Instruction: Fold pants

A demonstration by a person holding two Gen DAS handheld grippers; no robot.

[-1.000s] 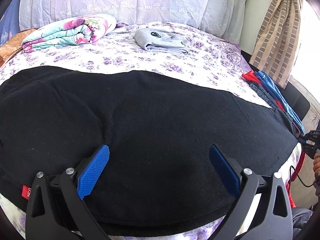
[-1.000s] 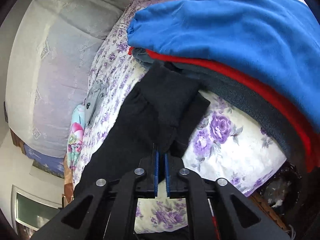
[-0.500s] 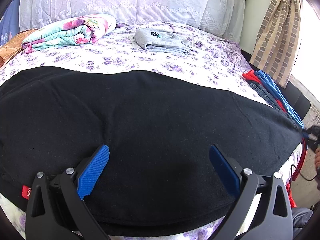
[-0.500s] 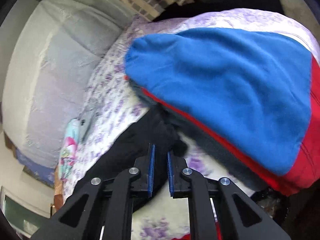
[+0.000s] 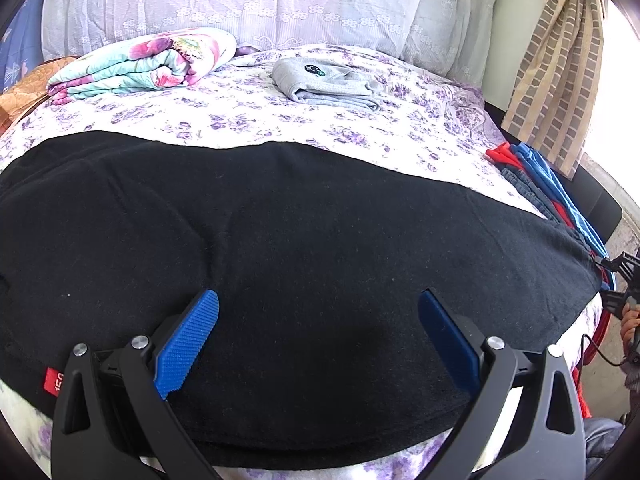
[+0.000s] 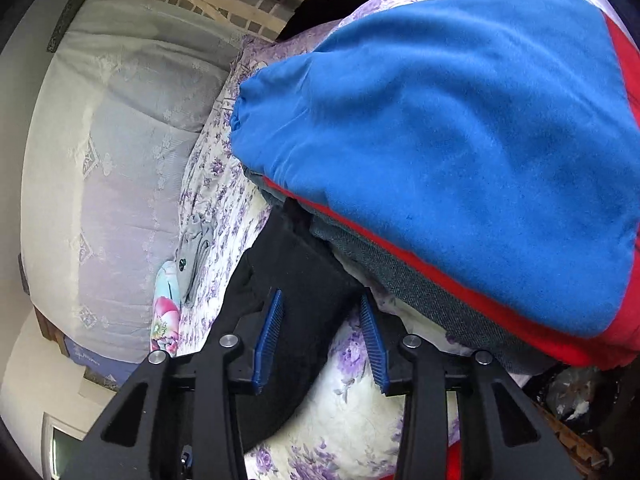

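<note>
Jaws of the right gripper [image 6: 320, 316] have just opened around the black pants [image 6: 296, 280]; left gripper [image 5: 318, 314] hovers agape over them

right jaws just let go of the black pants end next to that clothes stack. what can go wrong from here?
1. The right gripper, jaws just opened, still straddles the black pants cuff; pulling back could drag it and undo the smoothing.
2. The cuff lies against the stack under the blue fleece garment; the next grab may catch the dark grey layer.
3. The open left gripper pins nothing, so a fold may shift the whole garment.
</note>
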